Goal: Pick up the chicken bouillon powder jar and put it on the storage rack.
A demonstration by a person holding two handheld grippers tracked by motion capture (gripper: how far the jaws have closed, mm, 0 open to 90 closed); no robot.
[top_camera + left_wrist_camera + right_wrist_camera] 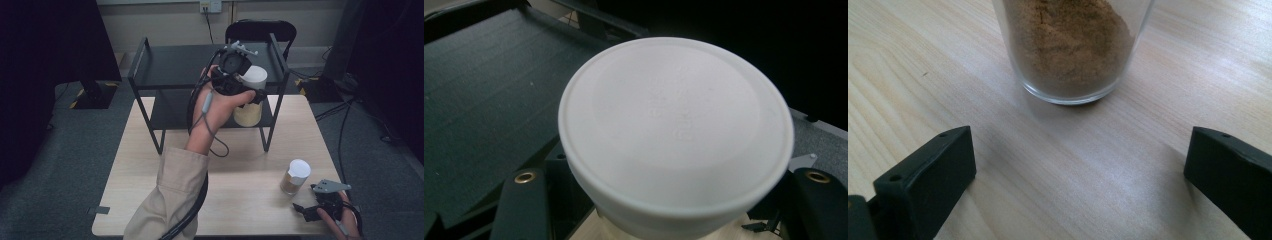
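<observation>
A jar with a white lid and pale yellow contents hangs in the air at the right end of the black rack, about level with its top shelf. My left gripper is shut on the jar's body, one jaw on each side below the lid. A smaller glass jar of brown powder with a white lid stands on the wooden table at the right. My right gripper rests open just in front of this jar, with nothing between its fingers.
The two-tier black rack stands on the far half of the table, with dark shelves. A black chair is behind it. A cable trails from the left gripper over the tabletop.
</observation>
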